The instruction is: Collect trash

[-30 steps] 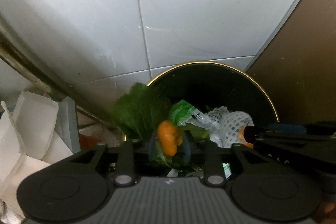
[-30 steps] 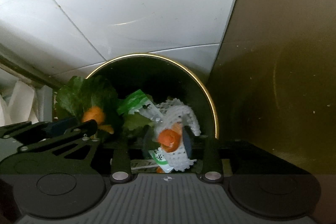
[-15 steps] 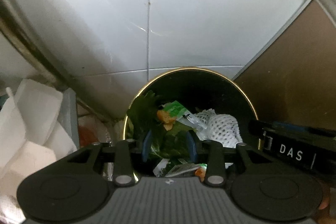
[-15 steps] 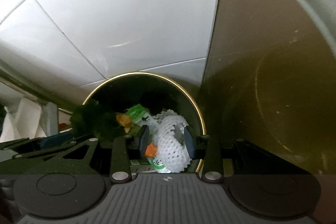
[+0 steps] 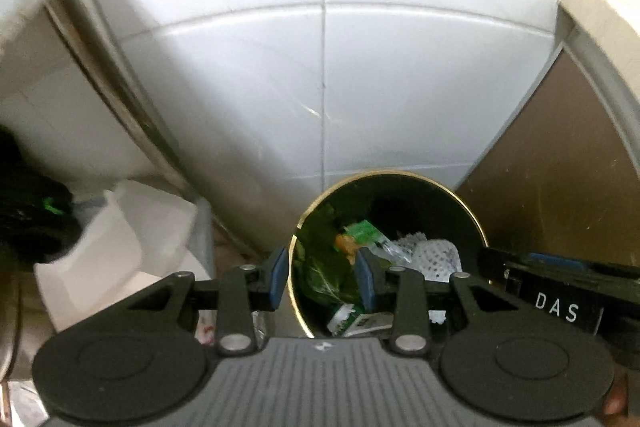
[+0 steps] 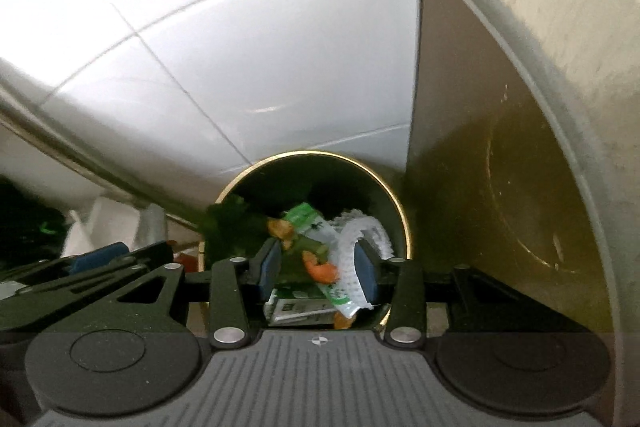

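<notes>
Left gripper (image 5: 322, 277): jaws partly spread, empty. Right gripper (image 6: 318, 269): jaws opening, nothing pinched. Both hang above the gold-rimmed bin (image 6: 402, 215) at six o'clock, holding leaf (image 5: 320, 267), orange peel (image 6: 320, 270) and foam net (image 5: 434, 255).

You see glossy white wall tiles (image 5: 248, 67) behind, a brown cabinet panel (image 6: 472, 155) to the right, and white foam packaging (image 5: 120, 251) at the left.
</notes>
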Demonstrator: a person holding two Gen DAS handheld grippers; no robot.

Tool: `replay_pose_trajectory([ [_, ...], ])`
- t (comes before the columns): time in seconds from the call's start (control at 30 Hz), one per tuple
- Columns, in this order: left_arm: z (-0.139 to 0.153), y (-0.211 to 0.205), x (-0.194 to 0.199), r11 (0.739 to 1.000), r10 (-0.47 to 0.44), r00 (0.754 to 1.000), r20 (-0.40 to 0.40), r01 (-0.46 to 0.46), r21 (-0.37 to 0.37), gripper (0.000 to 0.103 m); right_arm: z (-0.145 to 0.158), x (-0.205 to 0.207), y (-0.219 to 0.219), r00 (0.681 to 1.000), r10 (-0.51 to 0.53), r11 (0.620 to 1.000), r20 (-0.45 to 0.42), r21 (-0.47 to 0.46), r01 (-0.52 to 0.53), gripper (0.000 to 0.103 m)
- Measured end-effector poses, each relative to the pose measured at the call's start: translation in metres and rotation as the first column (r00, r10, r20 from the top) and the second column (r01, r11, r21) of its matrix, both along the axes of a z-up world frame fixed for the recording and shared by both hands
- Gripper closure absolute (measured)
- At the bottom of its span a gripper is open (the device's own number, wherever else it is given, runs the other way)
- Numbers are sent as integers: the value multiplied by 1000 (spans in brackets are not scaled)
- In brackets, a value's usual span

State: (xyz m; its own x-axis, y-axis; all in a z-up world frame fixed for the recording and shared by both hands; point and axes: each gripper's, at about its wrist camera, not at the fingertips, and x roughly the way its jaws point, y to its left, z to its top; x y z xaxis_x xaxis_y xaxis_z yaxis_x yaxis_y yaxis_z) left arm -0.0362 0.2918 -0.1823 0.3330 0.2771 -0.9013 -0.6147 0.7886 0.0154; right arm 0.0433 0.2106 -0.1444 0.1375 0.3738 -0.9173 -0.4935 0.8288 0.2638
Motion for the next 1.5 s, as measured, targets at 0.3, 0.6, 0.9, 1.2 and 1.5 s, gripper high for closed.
replay_pose_trajectory([
  [0.3, 57, -14, -28, 999, -9, 995, 99, 3, 54, 71, 56, -16, -15, 997, 22, 995, 78, 94, -29, 50],
  [0.6, 118, -52, -46, 971, -235, 943, 234, 218, 98, 62, 130, -48, -61, 957, -96, 990, 274, 126, 63, 42],
  [0.9, 143, -72, -57, 923, -384, 880, 281, 374, 88, 60, 150, -85, -102, 910, -286, 956, 299, 147, 252, 42],
  [1.2, 160, -94, -67, 866, -498, 809, 313, 485, 124, 53, 167, -118, -127, 859, -389, 921, 333, 157, 357, 40],
  [1.5, 170, -105, -78, 834, -549, 772, 320, 533, 144, 53, 177, -137, -138, 823, -450, 893, 347, 188, 409, 40],
])
